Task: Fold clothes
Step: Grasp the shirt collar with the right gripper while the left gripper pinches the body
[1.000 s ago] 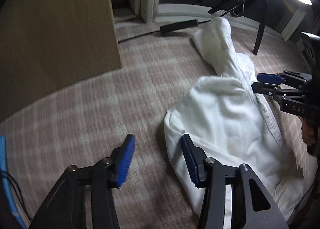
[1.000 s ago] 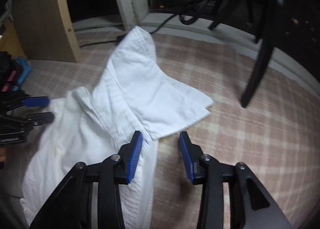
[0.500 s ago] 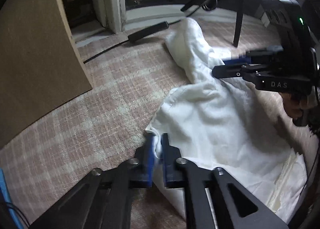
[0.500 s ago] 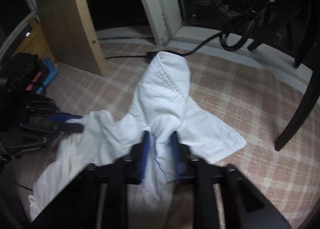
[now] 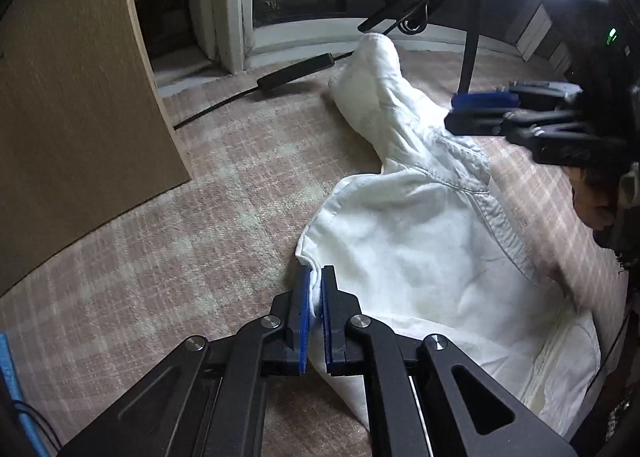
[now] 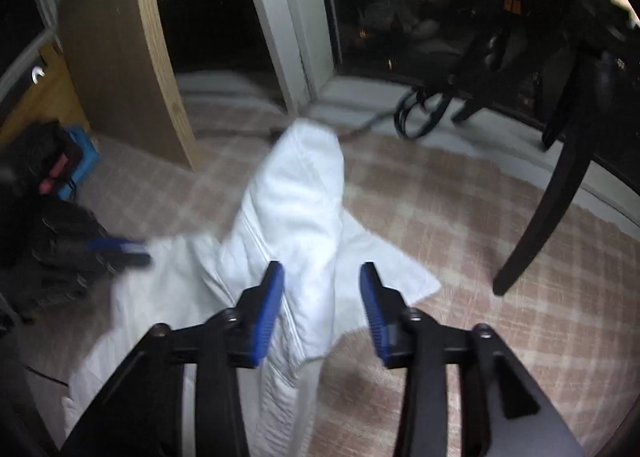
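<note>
Partly | left hand-held gripper (image 5: 315, 293) pinches white garment (image 5: 420, 241) edge | right hand-held gripper (image 6: 322, 299) just parted, blurred

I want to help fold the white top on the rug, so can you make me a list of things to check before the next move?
1. Left tongs pinching the edge of the white top: ok, cloth sits between the closed pads.
2. Right tongs gripping: not ok, they have just opened and the cloth between them is loose.
3. Top lying flat on the checked rug: not ok, it is bunched and humped in the middle.
4. Black stand leg away from the cloth: ok.
5. Black cable off the cloth: cannot tell, the far end of the top lies right by it.
</note>
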Motion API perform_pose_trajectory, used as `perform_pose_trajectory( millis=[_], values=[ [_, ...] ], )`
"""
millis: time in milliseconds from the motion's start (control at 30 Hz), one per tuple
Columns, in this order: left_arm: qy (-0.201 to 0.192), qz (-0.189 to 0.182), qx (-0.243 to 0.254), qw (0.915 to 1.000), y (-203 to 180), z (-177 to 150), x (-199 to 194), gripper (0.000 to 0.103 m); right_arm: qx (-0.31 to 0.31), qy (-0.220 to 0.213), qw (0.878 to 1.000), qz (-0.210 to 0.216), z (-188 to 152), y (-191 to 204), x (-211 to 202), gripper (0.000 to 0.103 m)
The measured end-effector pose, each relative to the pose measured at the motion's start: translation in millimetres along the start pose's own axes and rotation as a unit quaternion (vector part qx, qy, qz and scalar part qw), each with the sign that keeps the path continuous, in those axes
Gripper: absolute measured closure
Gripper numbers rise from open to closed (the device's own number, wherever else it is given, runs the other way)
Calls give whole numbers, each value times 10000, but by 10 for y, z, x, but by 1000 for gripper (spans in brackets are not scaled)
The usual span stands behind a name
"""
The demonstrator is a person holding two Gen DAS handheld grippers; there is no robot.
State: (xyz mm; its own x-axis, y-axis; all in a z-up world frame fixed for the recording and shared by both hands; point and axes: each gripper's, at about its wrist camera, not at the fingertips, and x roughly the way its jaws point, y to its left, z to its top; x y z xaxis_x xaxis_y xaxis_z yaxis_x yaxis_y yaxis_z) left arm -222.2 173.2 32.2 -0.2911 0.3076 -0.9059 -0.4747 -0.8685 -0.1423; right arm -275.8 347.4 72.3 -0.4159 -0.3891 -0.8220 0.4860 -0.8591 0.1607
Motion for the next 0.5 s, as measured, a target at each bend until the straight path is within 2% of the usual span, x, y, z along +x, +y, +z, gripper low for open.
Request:
perform_pose_trajectory(
  millis=[33, 133, 233, 333, 400, 433, 467, 500],
  values=[
    [13, -18, 32, 10000, -3, -2, 13, 98, -92, -17, 10000, -31, 41, 20, 27, 38],
    [78, 8, 121, 9999, -18, -6, 48, 98, -387, 5, 9989, -270, 171, 64, 197, 37],
    [98, -50, 170, 9998, -11, -16, 71, 98, -594, 164, 9978, -250, 294, 25, 454, 37],
    [105, -97, 175, 9997, 14, -23, 90, 98, -671, 350, 9971, 43, 300, -61, 654, 35],
    [102, -141, 139, 9998, 37, -23, 93, 98, -729, 209, 9968, 243, 292, -76, 672, 36],
    [100, -146, 127, 9998, 41, -22, 88, 98, -760, 209, 9963, 338, 292, -73, 669, 48],
    [97, -151, 115, 9998, 45, -22, 82, 98, -788, 233, 9955, 474, 293, -69, 660, 71],
    [94, -156, 103, 9998, 49, -21, 77, 98, -800, 220, 9951, 535, 292, -65, 635, 80]
  ],
)
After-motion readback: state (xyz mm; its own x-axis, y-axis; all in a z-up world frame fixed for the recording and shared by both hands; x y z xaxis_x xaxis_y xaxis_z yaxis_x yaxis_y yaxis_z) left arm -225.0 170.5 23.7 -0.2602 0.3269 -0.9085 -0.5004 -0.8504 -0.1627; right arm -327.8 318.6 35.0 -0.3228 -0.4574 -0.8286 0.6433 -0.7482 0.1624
